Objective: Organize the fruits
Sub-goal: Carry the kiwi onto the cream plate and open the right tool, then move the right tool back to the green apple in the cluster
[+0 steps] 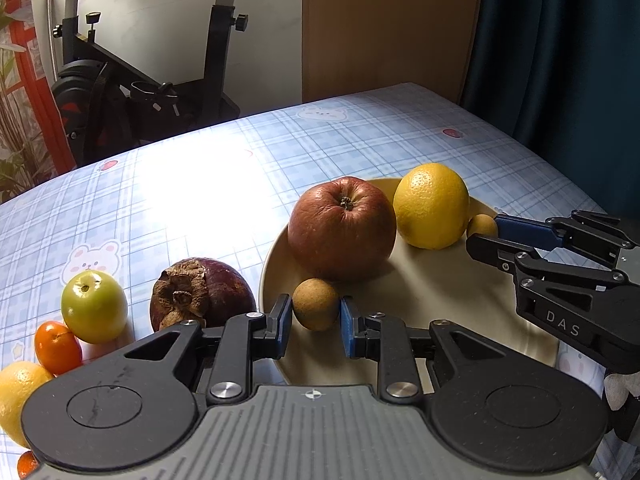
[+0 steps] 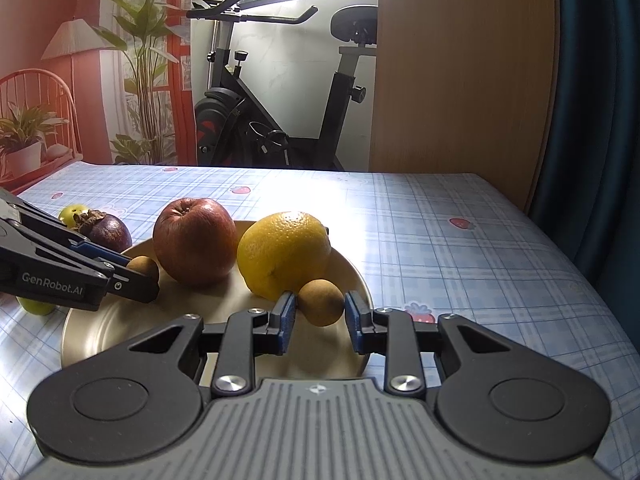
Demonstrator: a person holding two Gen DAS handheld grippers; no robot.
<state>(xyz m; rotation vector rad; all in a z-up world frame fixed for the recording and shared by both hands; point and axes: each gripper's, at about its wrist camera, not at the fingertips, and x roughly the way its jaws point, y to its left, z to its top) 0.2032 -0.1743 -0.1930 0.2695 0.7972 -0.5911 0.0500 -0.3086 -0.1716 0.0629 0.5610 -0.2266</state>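
I have both grippers clenched, each on one small brown fruit over the plate [image 1: 460, 320]. The left gripper [image 1: 315, 322] pinches the near brown fruit [image 1: 315, 304], just in front of the red apple [image 1: 342, 228]; the right gripper [image 2: 320, 312] pinches the far brown fruit [image 2: 321, 302], which sits against the yellow citrus [image 2: 285, 254].

My main worry is the grip. These fruits are round and look hard-skinned, and my pads hold each one near its widest part, so I judge that a slight tilt could squirt one out and send it rolling off the plate across the tabletop [image 1: 360, 136]. If I let go while a fruit hangs above the plate, it may bounce. Moving the right one carelessly could nudge the citrus, and the left one could knock the apple. The two grippers also work close together over one plate and could clash.

My count, on the plate:
- one red apple
- one yellow citrus
- two small brown fruits

On the tabletop, left of the plate:
- one mangosteen [image 1: 202, 294]
- one green fruit [image 1: 94, 306]
- one small orange fruit [image 1: 58, 346]
- one yellow fruit [image 1: 18, 396], half cut off
- one more orange piece [image 1: 27, 465], mostly hidden
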